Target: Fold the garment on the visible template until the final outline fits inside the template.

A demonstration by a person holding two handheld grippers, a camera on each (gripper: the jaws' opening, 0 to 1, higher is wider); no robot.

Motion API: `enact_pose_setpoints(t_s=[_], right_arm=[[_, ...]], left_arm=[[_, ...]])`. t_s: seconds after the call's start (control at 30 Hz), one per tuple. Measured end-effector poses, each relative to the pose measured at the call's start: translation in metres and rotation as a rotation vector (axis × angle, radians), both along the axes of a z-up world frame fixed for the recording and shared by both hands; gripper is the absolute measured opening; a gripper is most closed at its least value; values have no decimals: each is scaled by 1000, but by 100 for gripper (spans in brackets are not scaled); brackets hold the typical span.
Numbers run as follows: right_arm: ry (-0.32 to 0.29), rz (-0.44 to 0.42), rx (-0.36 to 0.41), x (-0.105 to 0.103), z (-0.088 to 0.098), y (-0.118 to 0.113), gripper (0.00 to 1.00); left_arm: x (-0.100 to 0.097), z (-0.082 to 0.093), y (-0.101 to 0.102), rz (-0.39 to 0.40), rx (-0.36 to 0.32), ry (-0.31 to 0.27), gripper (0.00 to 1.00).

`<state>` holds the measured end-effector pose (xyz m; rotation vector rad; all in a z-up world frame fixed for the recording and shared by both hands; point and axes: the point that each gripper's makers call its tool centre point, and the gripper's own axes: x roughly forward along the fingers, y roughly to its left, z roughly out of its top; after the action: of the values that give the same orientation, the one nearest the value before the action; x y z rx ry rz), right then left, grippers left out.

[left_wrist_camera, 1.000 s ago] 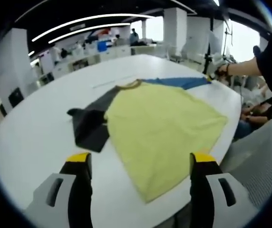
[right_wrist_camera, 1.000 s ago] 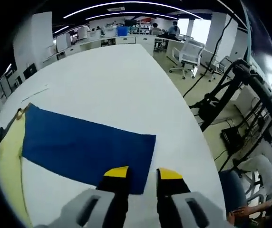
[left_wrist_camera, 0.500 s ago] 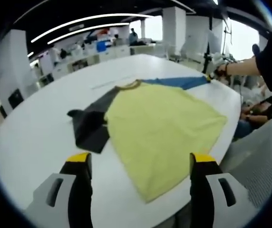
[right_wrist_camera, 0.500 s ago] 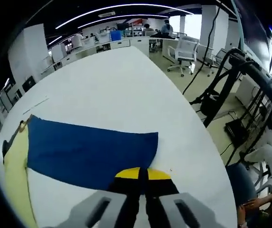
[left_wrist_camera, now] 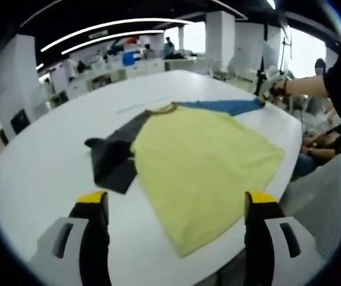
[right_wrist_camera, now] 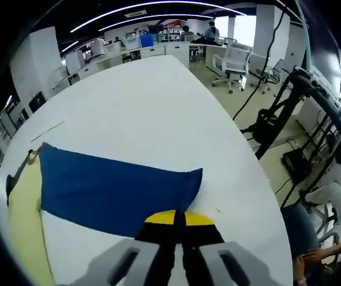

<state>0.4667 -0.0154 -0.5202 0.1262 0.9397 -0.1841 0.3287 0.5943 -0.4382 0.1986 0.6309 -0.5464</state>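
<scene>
Right gripper (right_wrist_camera: 179, 218) has closed since a second ago, jaws now pinching the blue sleeve (right_wrist_camera: 117, 189) at its cuff by the tabletop (right_wrist_camera: 140, 113) edge. Left gripper (left_wrist_camera: 176, 205) hangs spread, empty, just short of the hem. Garment (left_wrist_camera: 203, 161) lies flat, long axis running away from the left jaws; right is nearer the sleeve for folding it inward.

The garment (left_wrist_camera: 200, 161) is pale yellow in the body, with dark grey, nearly black, on one sleeve (left_wrist_camera: 114, 156) and deep blue on the other (right_wrist_camera: 117, 193). Its collar (left_wrist_camera: 161, 108) looks mustard, though it is small. The table (right_wrist_camera: 146, 101) is plain white. Both grippers (left_wrist_camera: 176, 205) (right_wrist_camera: 179, 218) carry yellow tips on black jaws.
</scene>
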Motion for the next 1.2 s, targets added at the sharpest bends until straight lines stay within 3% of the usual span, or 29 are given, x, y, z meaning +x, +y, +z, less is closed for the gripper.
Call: enact_pose_setpoints(t_s=[0.23,0.53,0.63,0.8,1.2], right_arm=[[-9,47,-5,4,15,17,0],[-7,168,-92,8,37,45,0],[0,227,-130,2,50,70,0],[-5,290,-129,0,64,106,0],[-36,376,-85,27,82,164,0]], left_arm=[[3,5,-1,-7,-8,-12,95],[0,5,-2,-3,-19,0,99],[-2,5,-1,-8,-12,4,99],[-5,7,2,1,-25,4,99],[-14,8,14,-4,-20,14,98]])
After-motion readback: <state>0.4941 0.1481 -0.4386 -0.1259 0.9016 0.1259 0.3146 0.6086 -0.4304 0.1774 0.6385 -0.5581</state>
